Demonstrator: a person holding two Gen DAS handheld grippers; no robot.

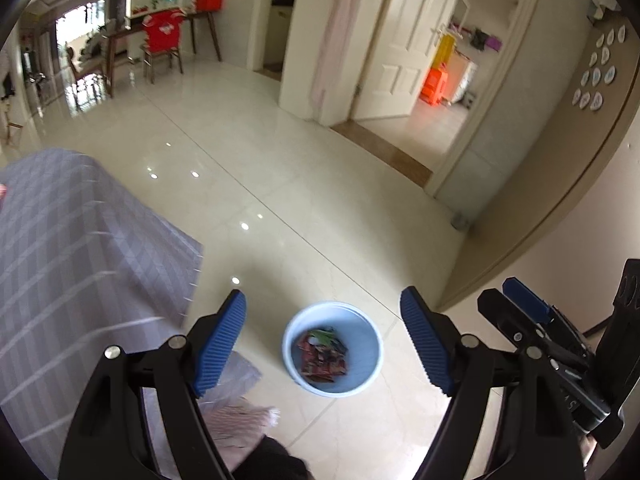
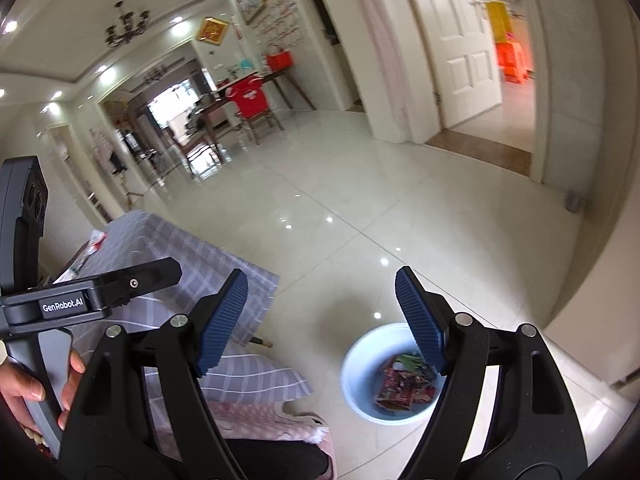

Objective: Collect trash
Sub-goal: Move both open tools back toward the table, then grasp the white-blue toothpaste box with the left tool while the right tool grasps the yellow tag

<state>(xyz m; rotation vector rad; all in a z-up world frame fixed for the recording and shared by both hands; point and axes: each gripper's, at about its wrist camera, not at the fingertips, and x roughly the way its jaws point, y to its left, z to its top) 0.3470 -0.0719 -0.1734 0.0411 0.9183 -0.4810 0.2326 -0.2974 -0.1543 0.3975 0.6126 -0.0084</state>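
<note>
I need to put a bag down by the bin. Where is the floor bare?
Bare tile lies beyond the light blue bin, toward the white doors, and between the bin and the beige wall. Left of the bin it is crowded: the grey checked cloth hangs there above pink fabric.

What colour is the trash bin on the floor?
Light blue bin, clearest in the left wrist view.

A pale blue bin (image 1: 333, 349) stands upright on the floor, holding crumpled red wrappers (image 1: 322, 358).
</note>
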